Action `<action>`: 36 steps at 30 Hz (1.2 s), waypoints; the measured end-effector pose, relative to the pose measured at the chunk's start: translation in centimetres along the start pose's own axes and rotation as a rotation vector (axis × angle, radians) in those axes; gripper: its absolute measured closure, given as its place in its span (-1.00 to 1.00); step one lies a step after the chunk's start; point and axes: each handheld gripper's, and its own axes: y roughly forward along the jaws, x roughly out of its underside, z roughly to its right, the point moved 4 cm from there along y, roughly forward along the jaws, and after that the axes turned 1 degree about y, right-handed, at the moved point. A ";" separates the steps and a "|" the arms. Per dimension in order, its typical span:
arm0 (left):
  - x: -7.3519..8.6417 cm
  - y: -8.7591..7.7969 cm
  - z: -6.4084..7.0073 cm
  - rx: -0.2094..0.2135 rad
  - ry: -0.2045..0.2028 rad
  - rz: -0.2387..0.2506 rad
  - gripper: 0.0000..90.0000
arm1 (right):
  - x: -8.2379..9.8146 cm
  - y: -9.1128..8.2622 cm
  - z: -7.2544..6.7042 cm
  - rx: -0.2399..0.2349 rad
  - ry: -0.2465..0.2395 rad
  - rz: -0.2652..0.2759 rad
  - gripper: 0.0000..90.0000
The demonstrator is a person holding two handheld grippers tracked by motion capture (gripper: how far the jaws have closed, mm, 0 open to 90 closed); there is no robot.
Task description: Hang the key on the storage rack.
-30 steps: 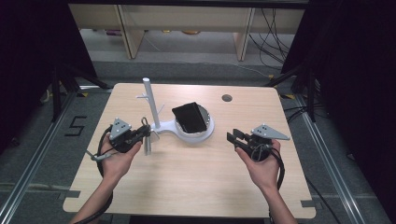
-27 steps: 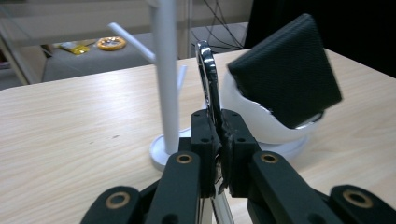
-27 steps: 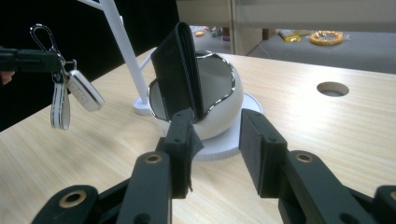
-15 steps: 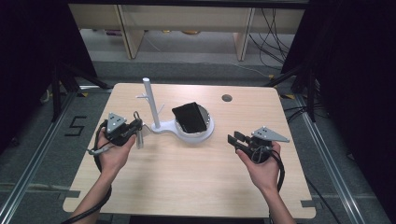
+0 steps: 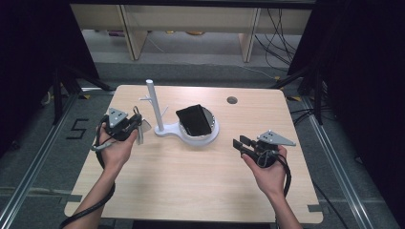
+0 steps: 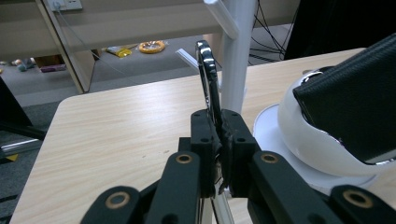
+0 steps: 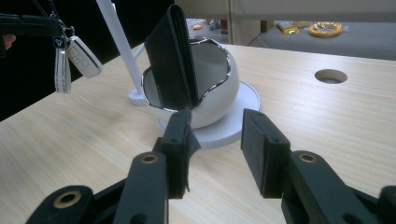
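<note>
Left gripper point(image 6: 219, 140): jaws closed on a metal key ring point(image 6: 208, 84), held upright.
Stand point(image 6: 238, 51): white post with pegs, just behind the ring.
Bowl point(image 6: 317, 140): white, at right, holding a black wallet point(image 6: 355, 102).
Table point(image 6: 116, 130): light wood.

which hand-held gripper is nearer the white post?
Left. The left hand-held gripper, clamping a key ring, sits just beside the white post; the right hand-held gripper hangs open past the bowl.
</note>
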 end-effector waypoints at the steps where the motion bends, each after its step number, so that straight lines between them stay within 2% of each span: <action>1: -0.1 0.1 0.0 -0.002 0.003 -0.003 0.88 | 0.0 0.1 0.0 -0.003 0.000 0.009 0.42; 3: -0.3 0.3 -0.1 -0.006 0.002 -0.002 0.88 | 0.1 0.1 -0.1 -0.008 0.016 0.002 0.42; 5: -0.6 0.4 -0.1 -0.009 0.000 -0.003 0.88 | 0.1 0.2 0.0 -0.004 0.000 0.006 0.41; 6: -0.8 0.5 -0.1 -0.012 -0.001 0.003 0.88 | 0.2 0.1 -0.3 -0.012 0.035 -0.001 0.41; 10: -1.2 0.6 -0.1 -0.023 0.004 0.004 0.88 | 0.2 0.1 -0.3 -0.009 0.044 -0.003 0.41; 16: -1.7 1.0 -0.2 -0.042 0.020 -0.003 0.88 | 0.3 0.3 0.0 -0.016 0.012 0.002 0.41; 19: -2.0 1.1 -0.1 -0.053 0.033 -0.003 0.88 | 0.3 0.3 0.1 -0.004 -0.001 0.003 0.41; 22: -2.2 1.1 0.1 -0.055 0.047 -0.005 0.88 | 0.4 0.2 -0.1 -0.013 0.022 -0.008 0.41; 26: -2.4 1.3 0.5 -0.061 0.063 -0.003 0.88 | 0.4 0.3 0.0 -0.016 0.023 -0.007 0.41; 28: -2.5 1.2 0.6 -0.065 0.076 -0.007 0.88 | 0.4 0.3 0.2 -0.001 0.000 0.000 0.41; 30: -2.6 1.3 0.7 -0.071 0.085 -0.005 0.88 | 0.4 0.3 0.3 -0.003 0.001 -0.001 0.41; 31: -2.6 1.3 0.8 -0.076 0.092 -0.006 0.88 | 0.5 0.3 0.2 -0.006 0.005 -0.004 0.41; 32: -2.6 1.3 0.8 -0.077 0.099 -0.008 0.88 | 0.5 0.3 0.1 -0.008 0.032 -0.010 0.41; 33: -2.7 1.3 0.9 -0.079 0.104 -0.007 0.88 | 0.5 0.3 0.3 -0.005 0.006 -0.005 0.41; 36: -2.8 1.3 1.0 -0.090 0.121 -0.011 0.88 | 0.5 0.2 0.3 -0.003 -0.001 -0.015 0.41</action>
